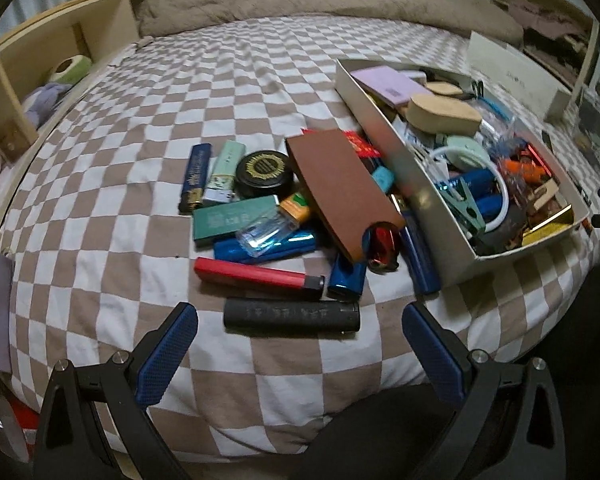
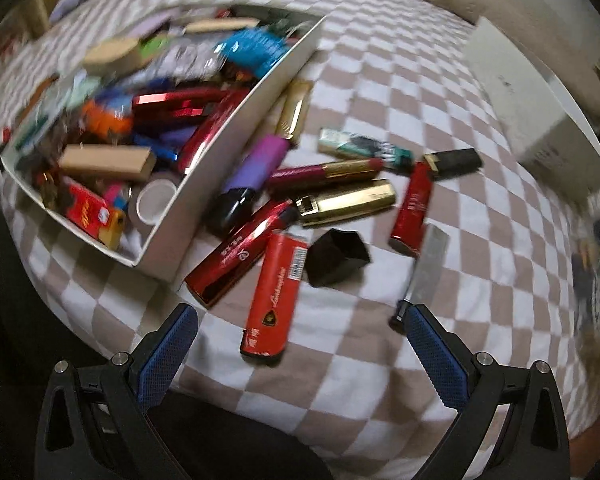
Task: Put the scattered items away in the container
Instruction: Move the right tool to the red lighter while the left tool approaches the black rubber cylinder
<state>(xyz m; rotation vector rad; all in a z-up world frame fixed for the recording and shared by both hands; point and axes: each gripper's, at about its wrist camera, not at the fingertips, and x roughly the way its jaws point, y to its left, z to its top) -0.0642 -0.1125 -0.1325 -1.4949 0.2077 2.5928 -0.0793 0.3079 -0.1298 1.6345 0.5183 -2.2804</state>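
A white box [image 1: 384,132] full of small items sits on a checkered bed; it also shows in the right wrist view [image 2: 220,152]. Left of it lies a pile: a black tube [image 1: 291,315], a red stick [image 1: 256,275], blue lighters [image 1: 268,246], a green pack [image 1: 232,220], a black round tin [image 1: 265,174] and a brown sleeve [image 1: 340,188]. My left gripper [image 1: 300,344] is open and empty just before the black tube. Right of the box lie a red lighter [image 2: 272,296], a gold lighter [image 2: 348,202], a purple vape [image 2: 252,172] and a black cap [image 2: 336,256]. My right gripper [image 2: 300,344] is open and empty near the red lighter.
A wooden shelf [image 1: 40,60] stands at the bed's left. A beige blanket [image 1: 300,0] lies at the far end. A white carton [image 2: 532,112] rests on the bed to the right. A silver blade-like strip [image 2: 428,268] lies by my right finger.
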